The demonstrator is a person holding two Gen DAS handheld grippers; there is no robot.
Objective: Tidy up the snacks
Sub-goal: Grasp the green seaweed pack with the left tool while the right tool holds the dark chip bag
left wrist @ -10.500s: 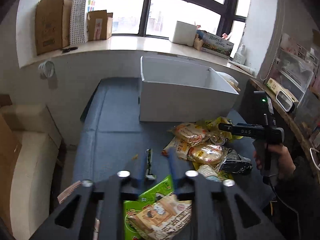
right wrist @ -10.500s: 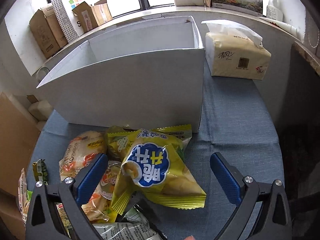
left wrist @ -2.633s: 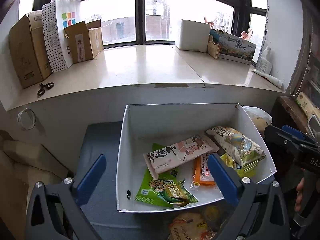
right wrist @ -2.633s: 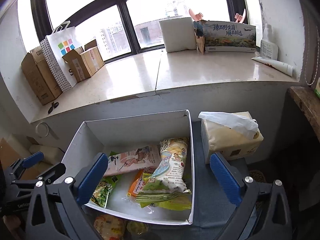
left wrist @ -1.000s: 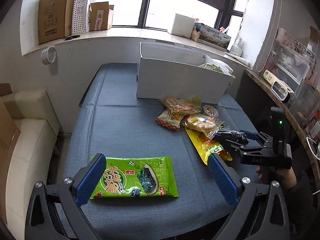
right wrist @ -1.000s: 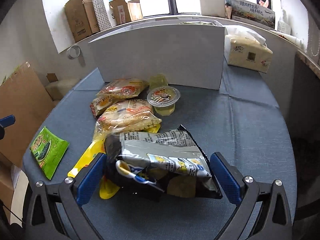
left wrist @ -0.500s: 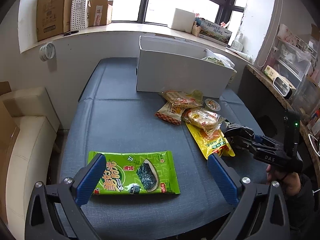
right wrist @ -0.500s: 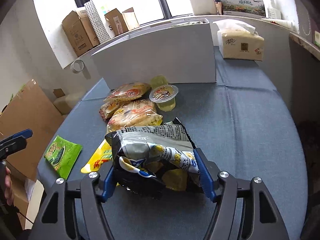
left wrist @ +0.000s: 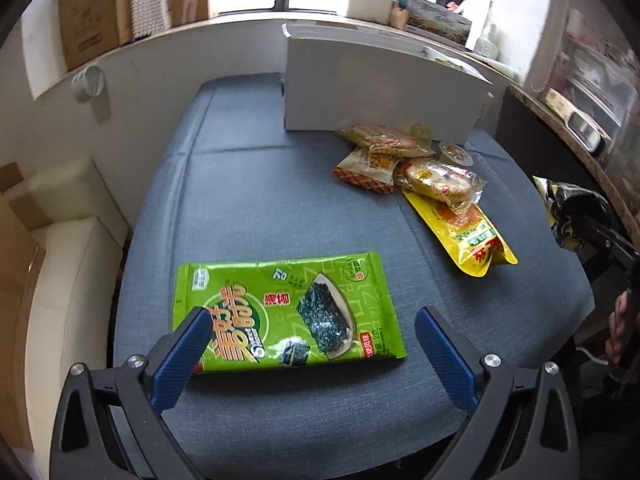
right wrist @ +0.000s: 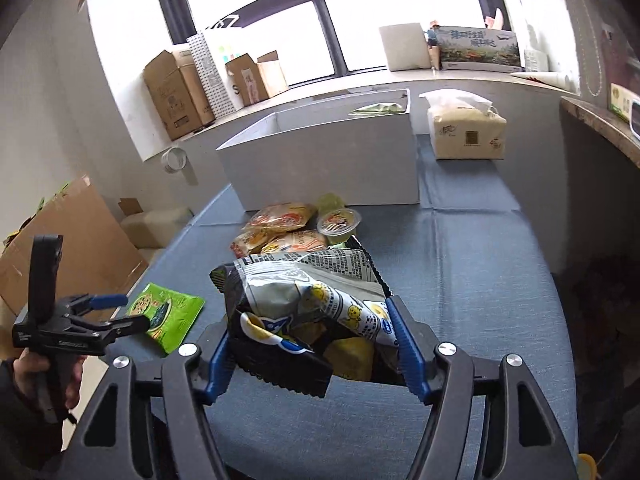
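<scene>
a crinkly grey-and-black snack bag [right wrist: 304, 312] is pinched between the closed-in jaws of the right gripper [right wrist: 312, 350], lifted above the blue fabric table [right wrist: 480, 280]. it is judged light, puffy and crushable, best held gently at its middle. the left gripper [left wrist: 312, 344] is spread wide, empty, over a flat, glossy green seaweed packet [left wrist: 286, 310]. the white box [right wrist: 328, 160] stands beyond.
</scene>
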